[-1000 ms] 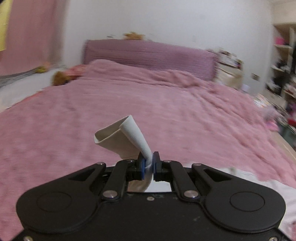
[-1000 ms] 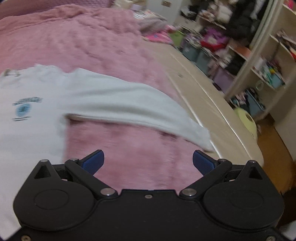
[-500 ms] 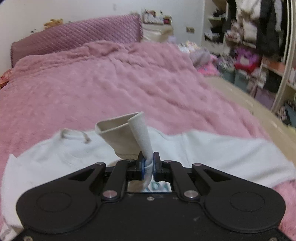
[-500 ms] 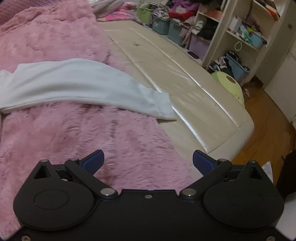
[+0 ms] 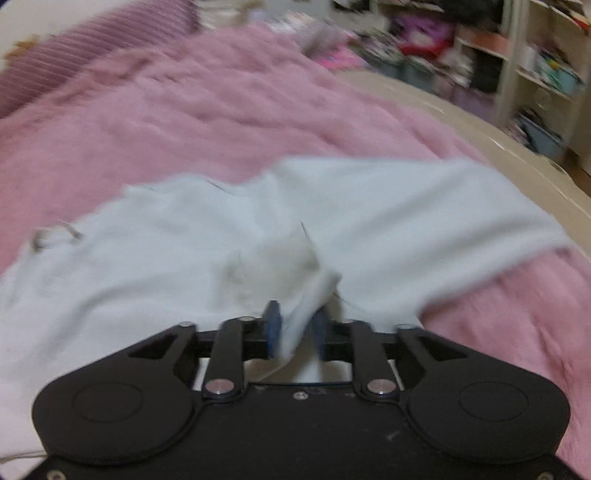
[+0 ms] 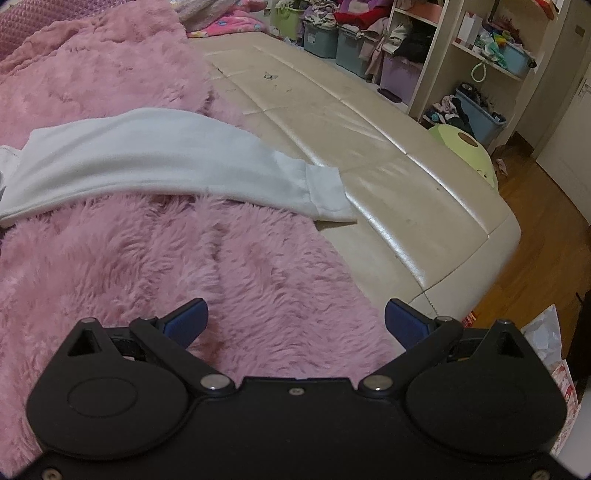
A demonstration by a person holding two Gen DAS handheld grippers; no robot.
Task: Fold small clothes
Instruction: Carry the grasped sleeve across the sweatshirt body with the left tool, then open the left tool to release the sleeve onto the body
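L gripper (image 5: 295, 328): blue pads a little apart w/ a strip of white fabric, prob. a cuff (image 5: 303, 314), running between them. Left-wrist view is motion-blurred, so can't tell if the pads are actually pinching it or just loose around it.

White sweatshirt (image 5: 166, 251) lies spread on the pink fluffy blanket (image 5: 184, 122), right under and ahead of the L gripper. One sleeve (image 6: 147, 155) stretches out to the R across the blanket; its ribbed cuff end (image 6: 327, 192) rests on the bare cream leather bed edge (image 6: 369, 155), just past the blanket's border.

R gripper (image 6: 294, 325): fingers spread wide, nothing between them, hovering over the blanket near the bed edge, w/ the sleeve ahead of it, apart.

Containers, right-wrist view: blue-grey plastic bins (image 6: 338, 38) on the floor along the far wall, stuffed w/ mixed clothes heaped over the rims. Another blue bin (image 6: 476, 110) under the white shelving (image 6: 436, 44), clothes spilling out the top. Teal bin (image 6: 517, 57) on a shelf, contents too small to tell. Green bin (image 6: 286, 16) at back, clothes in it. Round yellow-green object (image 6: 465, 147) by the bed corner.
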